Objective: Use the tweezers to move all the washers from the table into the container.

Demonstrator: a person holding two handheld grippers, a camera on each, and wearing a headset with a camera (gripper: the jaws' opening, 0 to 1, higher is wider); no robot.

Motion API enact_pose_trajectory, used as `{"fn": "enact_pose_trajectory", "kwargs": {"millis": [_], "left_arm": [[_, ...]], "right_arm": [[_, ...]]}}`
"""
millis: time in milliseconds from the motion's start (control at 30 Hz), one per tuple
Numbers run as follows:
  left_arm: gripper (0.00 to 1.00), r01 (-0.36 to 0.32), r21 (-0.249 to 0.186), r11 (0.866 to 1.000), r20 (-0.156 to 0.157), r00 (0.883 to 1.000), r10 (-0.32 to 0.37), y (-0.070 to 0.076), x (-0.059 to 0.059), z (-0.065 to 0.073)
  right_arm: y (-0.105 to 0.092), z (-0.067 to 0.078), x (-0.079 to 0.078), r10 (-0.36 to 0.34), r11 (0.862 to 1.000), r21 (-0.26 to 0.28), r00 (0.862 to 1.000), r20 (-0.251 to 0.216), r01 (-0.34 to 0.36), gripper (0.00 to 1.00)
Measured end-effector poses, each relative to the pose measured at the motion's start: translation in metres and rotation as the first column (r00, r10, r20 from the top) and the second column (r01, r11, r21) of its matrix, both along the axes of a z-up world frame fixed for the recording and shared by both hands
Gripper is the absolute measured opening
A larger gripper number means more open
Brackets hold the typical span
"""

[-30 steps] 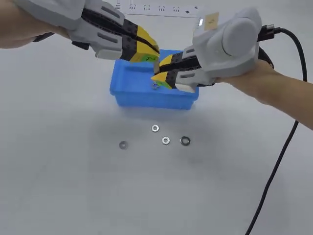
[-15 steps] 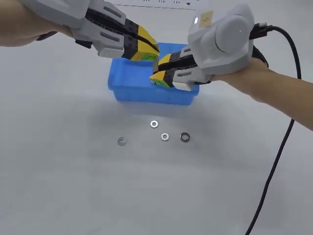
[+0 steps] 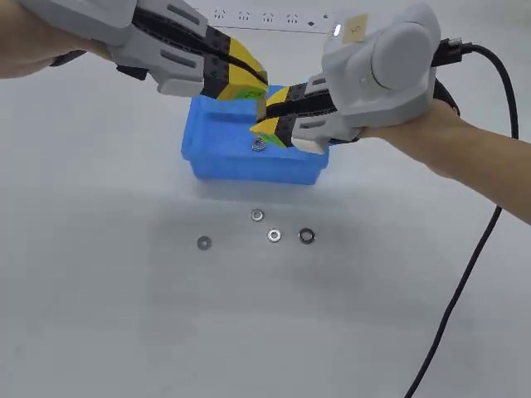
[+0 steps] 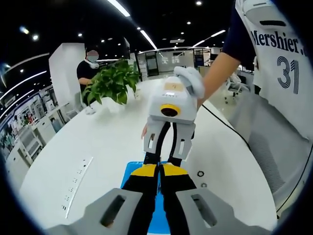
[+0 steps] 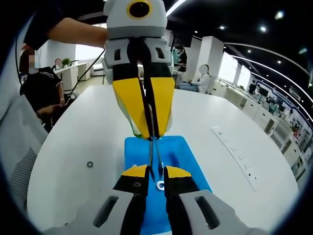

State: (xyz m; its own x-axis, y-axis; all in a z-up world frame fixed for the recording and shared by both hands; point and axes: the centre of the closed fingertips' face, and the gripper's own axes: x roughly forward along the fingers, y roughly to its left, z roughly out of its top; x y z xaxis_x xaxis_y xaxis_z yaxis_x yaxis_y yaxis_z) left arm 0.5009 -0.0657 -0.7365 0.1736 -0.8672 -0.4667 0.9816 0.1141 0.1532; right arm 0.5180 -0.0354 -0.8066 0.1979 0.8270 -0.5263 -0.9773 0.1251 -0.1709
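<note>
The left gripper (image 3: pixel 255 81) is clamped on the tweezers (image 5: pixel 152 147) to anchor them. The right gripper (image 3: pixel 264 114) is closed across their arms to squeeze the tips. A washer (image 5: pixel 160 185), apparently pinched, hangs over the blue container (image 3: pixel 211 157), ready for release. Four loose washers (image 3: pixel 256 215) lie on the table (image 3: pixel 124 315).

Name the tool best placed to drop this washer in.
Right. The right tool squeezes the tweezers near their tips, with the washer over the blue container; easing it should drop the washer. The left tool just holds their back end.
</note>
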Motion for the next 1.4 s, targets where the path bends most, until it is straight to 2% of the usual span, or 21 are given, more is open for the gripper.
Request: {"fn": "enact_pose_trajectory", "kwargs": {"millis": [133,300,600,800,1067,1200,1400], "left_arm": [[0.06,0.008,-0.011,1.0,0.025,1.0,-0.007,-0.003,-0.01,0.015],[0.06,0.022,-0.019,1.0,0.054,0.998,-0.021,-0.009,-0.027,0.032],[0.06,0.054,-0.021,0.998,0.064,0.997,-0.053,-0.024,-0.056,0.041],[0.06,0.073,-0.012,0.997,0.047,0.996,-0.072,-0.032,-0.072,0.035],[0.06,0.08,-0.03,0.996,0.006,0.997,-0.08,-0.041,-0.093,0.022],[0.06,0.078,-0.045,0.996,-0.016,0.997,-0.079,-0.041,-0.101,0.009],[0.06,0.076,-0.026,0.997,-0.049,0.996,-0.077,-0.042,-0.112,-0.009]], "right_arm": [[-0.003,0.018,-0.009,-0.002,1.0,0.016,1.0,0.026,0.002,0.13],[-0.006,0.033,-0.022,0.001,1.0,0.025,0.999,0.051,-0.002,0.14],[-0.015,0.043,-0.052,-0.002,0.999,0.032,0.998,0.065,-0.001,0.14],[-0.022,0.037,-0.072,0.006,1.0,0.018,0.999,0.054,-0.007,0.14],[-0.032,0.023,-0.095,0.028,1.0,-0.004,0.999,0.022,-0.028,0.14],[-0.034,0.011,-0.106,0.043,0.999,-0.026,0.999,0.01,-0.043,0.14],[-0.033,-0.01,-0.114,0.054,0.998,-0.044,0.998,-0.025,-0.055,0.14]]}}
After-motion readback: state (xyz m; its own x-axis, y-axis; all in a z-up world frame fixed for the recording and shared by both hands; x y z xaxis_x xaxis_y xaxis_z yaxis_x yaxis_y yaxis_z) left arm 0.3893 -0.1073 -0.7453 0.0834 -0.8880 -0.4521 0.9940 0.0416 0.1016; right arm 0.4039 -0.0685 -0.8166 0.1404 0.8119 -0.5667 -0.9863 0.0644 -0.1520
